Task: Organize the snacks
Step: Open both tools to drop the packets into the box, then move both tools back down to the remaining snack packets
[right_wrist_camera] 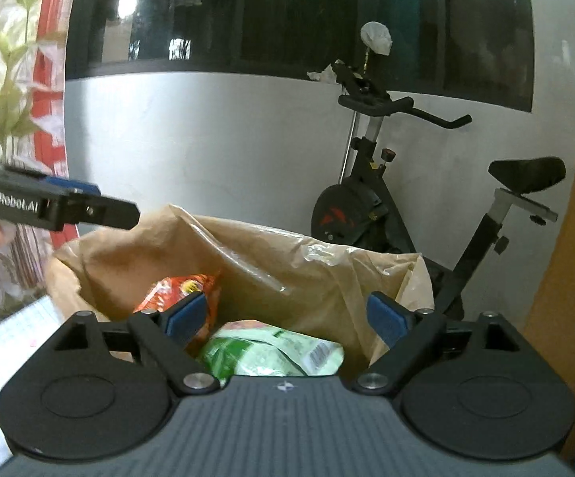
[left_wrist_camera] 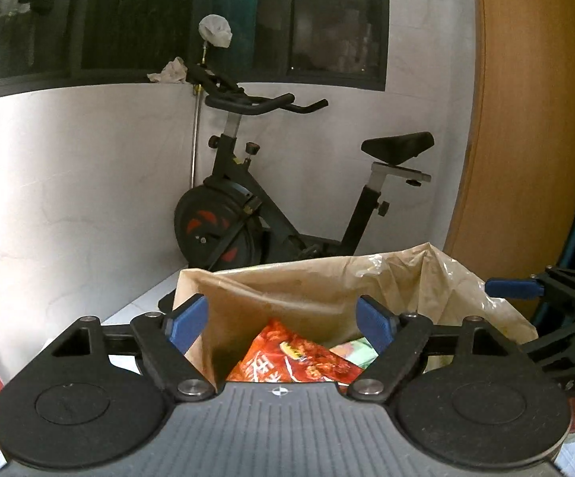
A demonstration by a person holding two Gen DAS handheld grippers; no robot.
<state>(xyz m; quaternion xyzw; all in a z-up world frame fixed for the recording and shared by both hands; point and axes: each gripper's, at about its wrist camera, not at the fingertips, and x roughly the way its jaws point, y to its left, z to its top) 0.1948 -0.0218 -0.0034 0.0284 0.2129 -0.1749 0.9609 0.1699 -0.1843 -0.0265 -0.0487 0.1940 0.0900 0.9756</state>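
A brown paper bag [left_wrist_camera: 311,290] stands open in front of both grippers. In the left wrist view a red snack packet [left_wrist_camera: 291,357] lies inside it, with a green packet [left_wrist_camera: 361,351] beside it. My left gripper [left_wrist_camera: 283,320] hovers open over the bag's mouth, nothing between its blue pads. In the right wrist view the same bag [right_wrist_camera: 271,266] holds a green snack packet [right_wrist_camera: 271,351] and the red packet [right_wrist_camera: 180,288]. My right gripper [right_wrist_camera: 287,316] is open above them, touching neither. The other gripper's finger [right_wrist_camera: 88,208] shows at the left.
A black exercise bike [left_wrist_camera: 271,198] stands behind the bag against a white wall, under dark windows. A wooden door [left_wrist_camera: 526,119] fills the right side. A red patterned curtain [right_wrist_camera: 49,79] hangs at the left. A white gridded surface [right_wrist_camera: 13,330] lies at the bag's left.
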